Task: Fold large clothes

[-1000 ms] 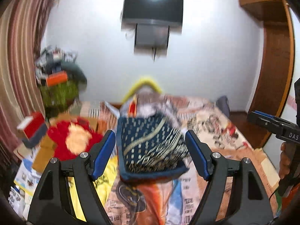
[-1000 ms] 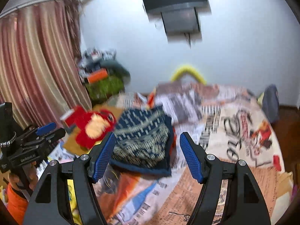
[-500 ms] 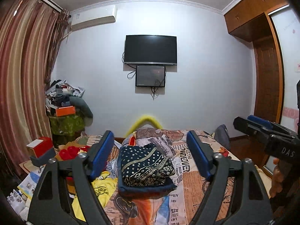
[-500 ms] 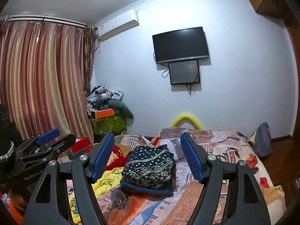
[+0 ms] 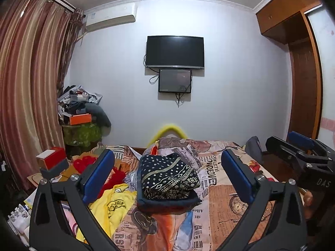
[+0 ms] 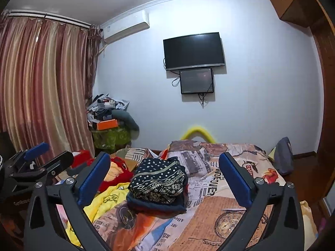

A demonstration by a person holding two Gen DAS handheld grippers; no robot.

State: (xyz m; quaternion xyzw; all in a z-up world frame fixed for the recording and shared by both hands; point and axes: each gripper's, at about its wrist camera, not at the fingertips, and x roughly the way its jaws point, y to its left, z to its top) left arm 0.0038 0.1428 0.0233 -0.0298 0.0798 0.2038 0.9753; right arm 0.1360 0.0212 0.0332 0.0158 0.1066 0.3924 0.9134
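A folded dark blue garment with white dots and patterned bands (image 5: 167, 175) lies on a small stack in the middle of the bed (image 5: 226, 196); it also shows in the right wrist view (image 6: 158, 181). My left gripper (image 5: 167, 177) is open and empty, held back from and above the stack. My right gripper (image 6: 165, 177) is open and empty, also held back from the stack. Each gripper shows at the edge of the other's view, the right one (image 5: 297, 152) and the left one (image 6: 35, 163).
A yellow garment (image 5: 113, 202) and a red plush toy (image 6: 117, 173) lie left of the stack. Boxes and clutter (image 5: 52, 161) sit on the bed's left side. A grey bag (image 6: 283, 154) is at the far right corner. A TV (image 5: 174, 51) hangs on the wall.
Both grippers have pulled back and tilted up from the folded stack, which now looks smaller and farther. Both stay open and empty. The stack has not moved.
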